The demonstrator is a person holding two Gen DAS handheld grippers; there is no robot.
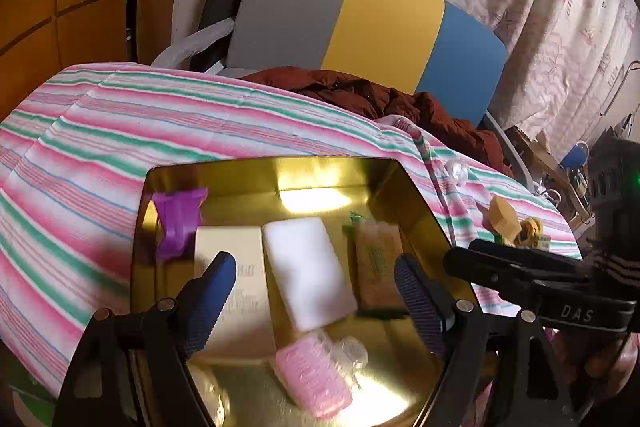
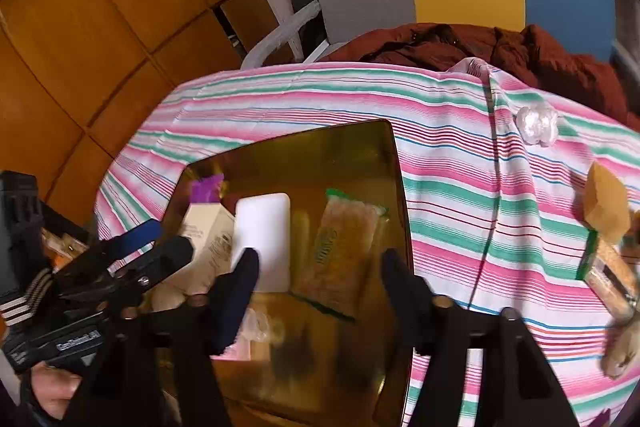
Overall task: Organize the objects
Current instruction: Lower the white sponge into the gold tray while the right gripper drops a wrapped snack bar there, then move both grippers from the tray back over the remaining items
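Both of my grippers hover over the gold tray point(image 1: 420, 211), jaws apart, nothing held. Left gripper point(image 1: 310, 275) is wide open above the white block; right gripper point(image 2: 320, 267) is open over the snack packet.

Step, as I judge it: mid-sort, part of the load already in the tray, more waiting on the cloth. Next move likely calls for swinging the right gripper out to the loose items on its side and closing on one.

Nearest in the tray: pink ribbed packet point(image 1: 316, 379), crinkly clear wrap beside it. Then, side by side, cream carton point(image 1: 236, 291) with print, white block point(image 1: 308, 271), smooth and round-cornered, and flat snack packet point(image 1: 376, 267) in green-edged film. Purple wrapper point(image 1: 178, 223) against the far left wall. Tray metal is mirror-bright, so reflections confuse the edges.

Beyond, on the striped tablecloth point(image 2: 460, 187): a tan faceted block point(image 2: 606, 205), another green-edged packet point(image 2: 608, 267), and a crumpled clear plastic wad point(image 2: 536, 125). Farthest back, a rust-red jacket point(image 2: 480, 45)
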